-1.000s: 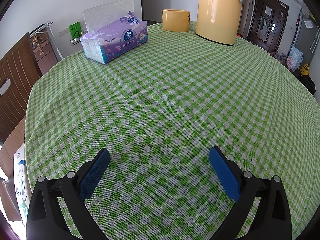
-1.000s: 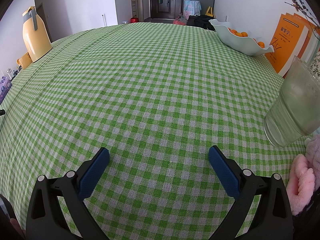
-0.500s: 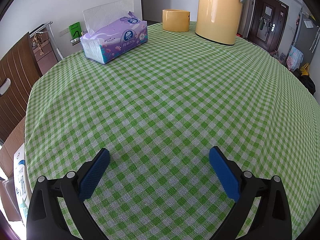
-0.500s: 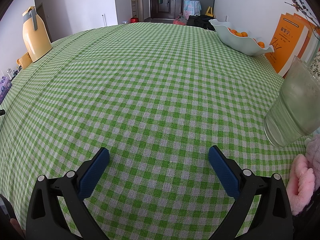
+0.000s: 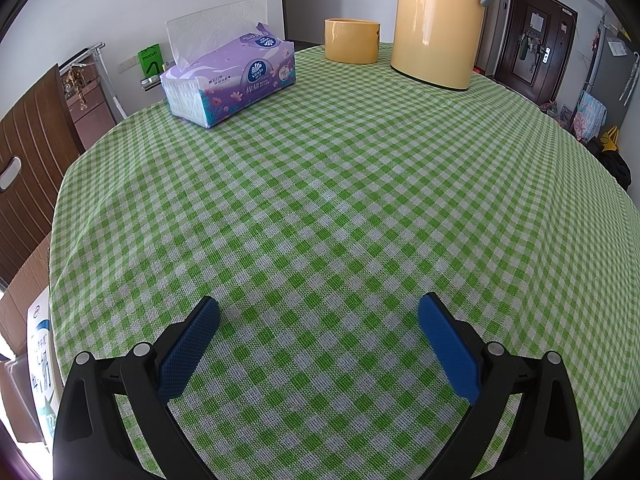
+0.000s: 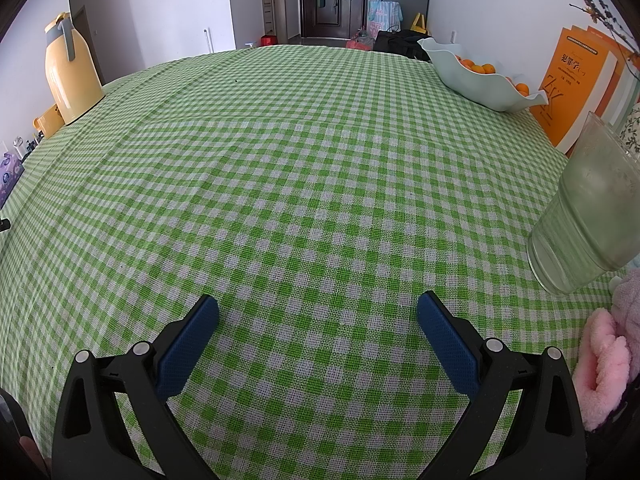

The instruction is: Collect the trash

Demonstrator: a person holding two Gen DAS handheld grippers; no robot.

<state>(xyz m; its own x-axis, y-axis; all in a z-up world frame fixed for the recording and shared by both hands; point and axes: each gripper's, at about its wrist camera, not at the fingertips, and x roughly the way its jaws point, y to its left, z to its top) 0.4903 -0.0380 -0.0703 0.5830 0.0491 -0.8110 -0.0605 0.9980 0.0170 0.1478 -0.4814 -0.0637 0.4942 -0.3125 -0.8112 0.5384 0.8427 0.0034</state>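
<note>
Both grippers, left (image 5: 319, 312) and right (image 6: 318, 310), hover low over the checked surface (image 5: 340, 200), fingers spread wide, holding nothing. No trash shows in either view. A tissue box (image 5: 230, 80) and flask (image 5: 438, 20) stand far off.

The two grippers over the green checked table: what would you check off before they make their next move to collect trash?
1. Left gripper open and holding nothing: ok.
2. Right gripper open and holding nothing: ok.
3. Trash to pick up in view: not ok; none shows on the tablecloth.
4. A bin for the trash in view: not ok.
5. Space around the right gripper: ok, though the glass stands close on its right.
6. Tissue pack and yellow jug far from the left gripper: ok.
</note>
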